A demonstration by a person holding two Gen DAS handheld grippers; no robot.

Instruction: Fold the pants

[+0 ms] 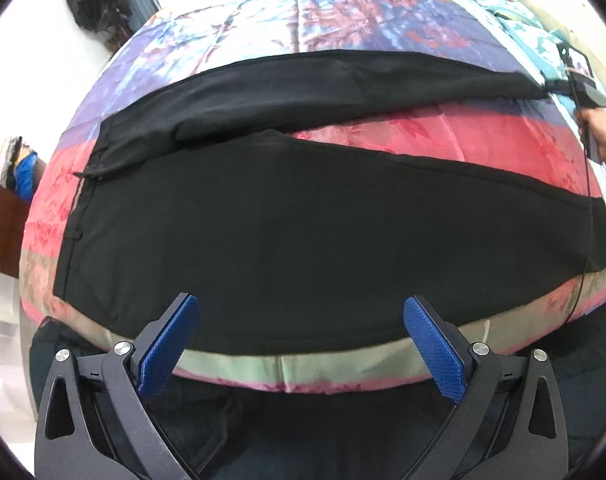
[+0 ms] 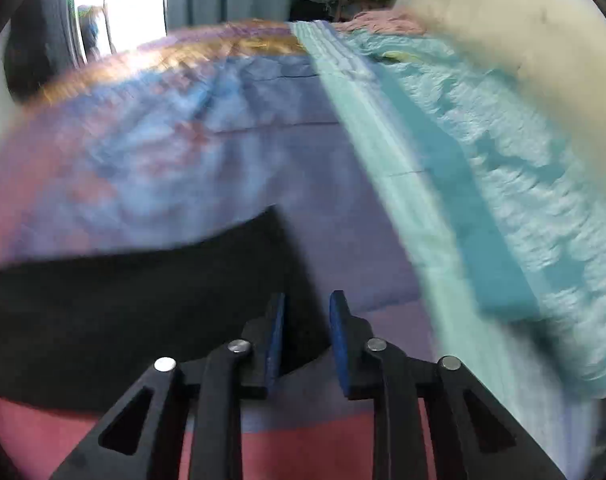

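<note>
Black pants [image 1: 287, 240] spread flat on bedspread [image 1: 383, 20], legs splayed for folding | left hand-held gripper [image 1: 301, 340] wide, empty, over near pants edge | right hand-held gripper [image 2: 307, 336] narrow, straddling far leg's hem corner, grip uncertain

pants [image 1: 303, 240] | black | flat on bed, legs spread apart, unfolded

a: any words, labels or numbers you can read here?
b: none. the pants [image 1: 303, 232] are plain black, no tag showing.
a: the bedspread [image 1: 343, 28]?
b: only a leafy pattern, no lettering.
a: and the right wrist view?
b: too blurred; nothing legible on the blanket [image 2: 523, 168] there.
</note>
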